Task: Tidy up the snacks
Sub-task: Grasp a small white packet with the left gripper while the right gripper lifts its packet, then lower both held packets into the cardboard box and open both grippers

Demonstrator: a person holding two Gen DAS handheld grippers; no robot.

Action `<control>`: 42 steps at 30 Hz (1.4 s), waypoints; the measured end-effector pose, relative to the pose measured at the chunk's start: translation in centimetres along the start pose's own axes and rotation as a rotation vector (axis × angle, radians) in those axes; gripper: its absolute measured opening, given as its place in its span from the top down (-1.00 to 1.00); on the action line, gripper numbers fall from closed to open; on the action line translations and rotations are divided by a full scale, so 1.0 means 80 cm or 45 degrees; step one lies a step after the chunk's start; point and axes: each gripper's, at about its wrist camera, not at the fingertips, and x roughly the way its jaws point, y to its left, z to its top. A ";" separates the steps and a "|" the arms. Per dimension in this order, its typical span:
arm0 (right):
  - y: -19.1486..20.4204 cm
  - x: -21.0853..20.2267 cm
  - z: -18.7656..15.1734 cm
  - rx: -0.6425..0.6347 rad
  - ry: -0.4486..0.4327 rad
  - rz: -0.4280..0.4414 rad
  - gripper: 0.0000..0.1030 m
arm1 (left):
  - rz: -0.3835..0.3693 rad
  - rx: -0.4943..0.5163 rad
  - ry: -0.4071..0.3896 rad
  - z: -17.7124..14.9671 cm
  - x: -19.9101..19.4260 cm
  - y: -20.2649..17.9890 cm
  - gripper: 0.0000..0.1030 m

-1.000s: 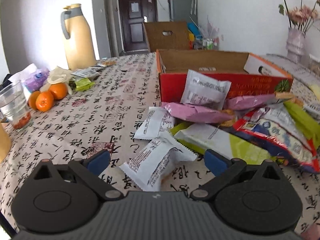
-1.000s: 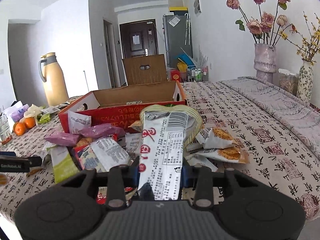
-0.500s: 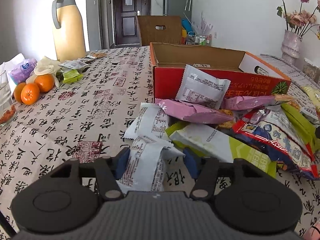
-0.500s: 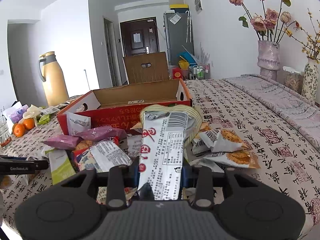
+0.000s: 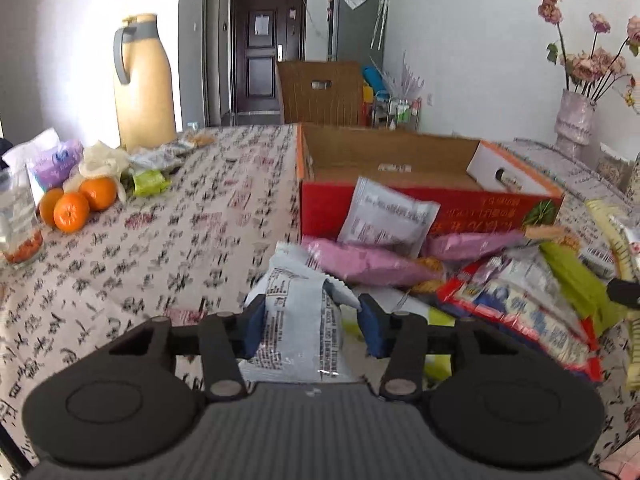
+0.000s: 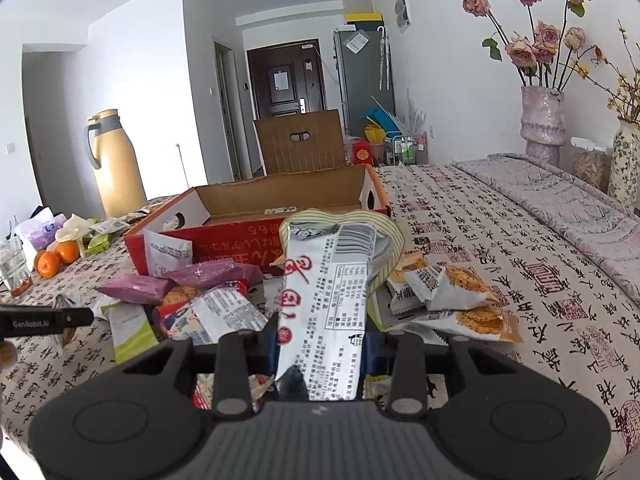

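White walls, a dark door (image 6: 289, 82) and a grey fridge (image 6: 362, 80) stand behind a long table (image 6: 500, 264) covered with a cloth printed in black script. At its middle sits an open red carton (image 6: 236, 242), brown inside, with almost nothing in it. A heap of snack packs (image 6: 200, 300) lies in front of the carton: two pink packs (image 5: 364, 262), a green one, a red-and-blue bag (image 5: 520, 312) and a grey pack (image 5: 386, 218) leaning on the red wall. To the right of the heap lie packs with orange crackers (image 6: 452, 304).

The left gripper (image 5: 312, 320) has just been closing its jaws on a white pack (image 5: 302, 320); the blue pads now press its sides and the pack stands up between them, its torn top edge toward the carton. The picture is slightly blurred. The right gripper (image 6: 322, 344) is clamped on a tall striped pack (image 6: 332, 292), held upright with its printed back facing the camera, just before the carton.

At the table's left end stand a yellow flask (image 5: 142, 84), three oranges (image 5: 74, 206), a purple tissue pack (image 5: 56, 164) and a glass (image 5: 18, 220). On the right a pink vase (image 6: 542, 120) holds dried roses (image 6: 532, 44), beside a patterned vase (image 6: 624, 160).
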 end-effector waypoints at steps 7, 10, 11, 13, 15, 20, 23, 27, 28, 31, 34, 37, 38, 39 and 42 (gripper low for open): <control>0.007 0.002 0.026 -0.035 -0.073 0.026 0.28 | -0.026 0.005 -0.081 0.035 -0.008 -0.019 0.05; 0.011 0.007 0.041 -0.052 -0.107 0.045 0.28 | -0.033 0.004 -0.114 0.054 -0.007 -0.029 0.05; 0.012 0.010 0.048 -0.058 -0.123 0.053 0.28 | -0.036 0.005 -0.129 0.061 -0.007 -0.032 0.05; 0.014 0.016 0.061 -0.065 -0.146 0.067 0.28 | -0.038 0.006 -0.156 0.074 -0.005 -0.040 0.05; 0.015 0.025 0.077 -0.070 -0.170 0.081 0.28 | -0.039 0.003 -0.181 0.090 -0.002 -0.047 0.04; 0.018 0.058 0.115 -0.071 -0.180 0.106 0.28 | -0.044 -0.013 -0.222 0.126 0.013 -0.059 0.04; 0.020 0.081 0.138 -0.072 -0.179 0.111 0.28 | -0.049 -0.024 -0.240 0.146 0.027 -0.065 0.04; 0.022 0.111 0.164 -0.063 -0.174 0.110 0.28 | -0.054 -0.039 -0.249 0.169 0.048 -0.069 0.04; 0.023 0.119 0.170 -0.060 -0.169 0.109 0.28 | -0.051 -0.040 -0.249 0.173 0.052 -0.069 0.04; 0.025 0.146 0.188 -0.050 -0.148 0.104 0.28 | -0.043 -0.049 -0.234 0.188 0.074 -0.070 0.04; 0.026 0.172 0.197 -0.035 -0.130 0.087 0.28 | -0.028 -0.067 -0.218 0.201 0.096 -0.068 0.04; 0.024 0.201 0.205 -0.013 -0.098 0.072 0.28 | -0.012 -0.082 -0.201 0.209 0.119 -0.064 0.04; 0.023 0.208 0.204 -0.007 -0.086 0.068 0.28 | -0.005 -0.089 -0.192 0.211 0.127 -0.063 0.04; 0.024 0.218 0.203 -0.003 -0.072 0.063 0.28 | 0.005 -0.097 -0.181 0.211 0.136 -0.061 0.04; 0.026 0.244 0.197 -0.003 -0.019 0.044 0.28 | 0.021 -0.120 -0.144 0.206 0.163 -0.056 0.04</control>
